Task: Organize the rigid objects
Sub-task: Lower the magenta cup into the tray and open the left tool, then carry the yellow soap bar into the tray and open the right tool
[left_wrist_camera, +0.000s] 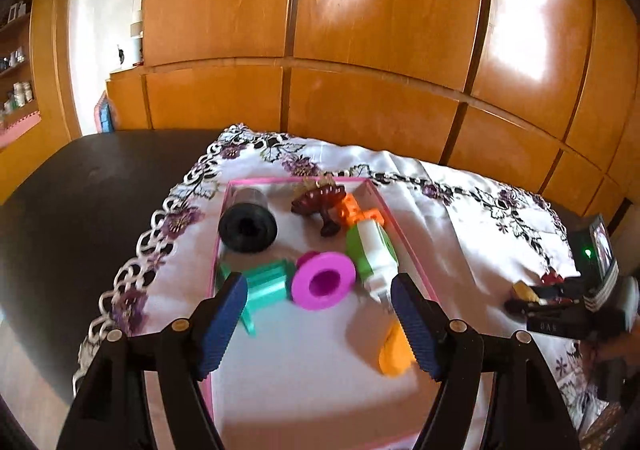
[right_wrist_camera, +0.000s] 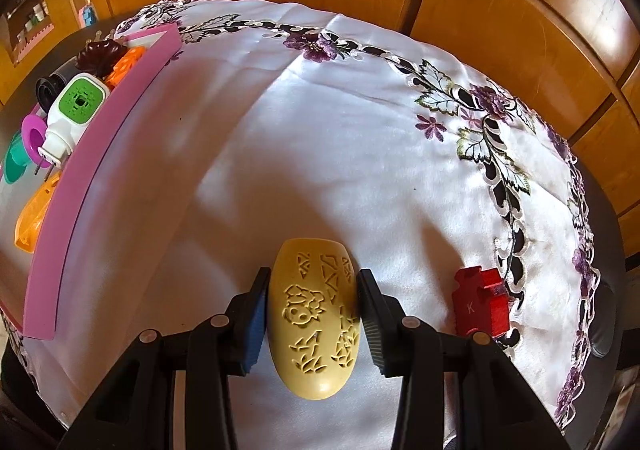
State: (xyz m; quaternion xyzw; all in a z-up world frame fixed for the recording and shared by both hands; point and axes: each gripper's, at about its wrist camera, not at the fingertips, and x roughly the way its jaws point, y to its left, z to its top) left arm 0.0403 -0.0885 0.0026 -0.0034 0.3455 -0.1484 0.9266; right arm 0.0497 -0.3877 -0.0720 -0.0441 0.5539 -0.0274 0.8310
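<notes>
The pink tray (left_wrist_camera: 300, 181) is viewed closely from above by the left wrist; from its right, the tray (right_wrist_camera: 100, 122) and tablecloth (right_wrist_camera: 320, 130) are seen steeply downward.

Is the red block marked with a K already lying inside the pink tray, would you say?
No, the red block lies on the white cloth outside the pink tray, beside the right gripper.
</notes>
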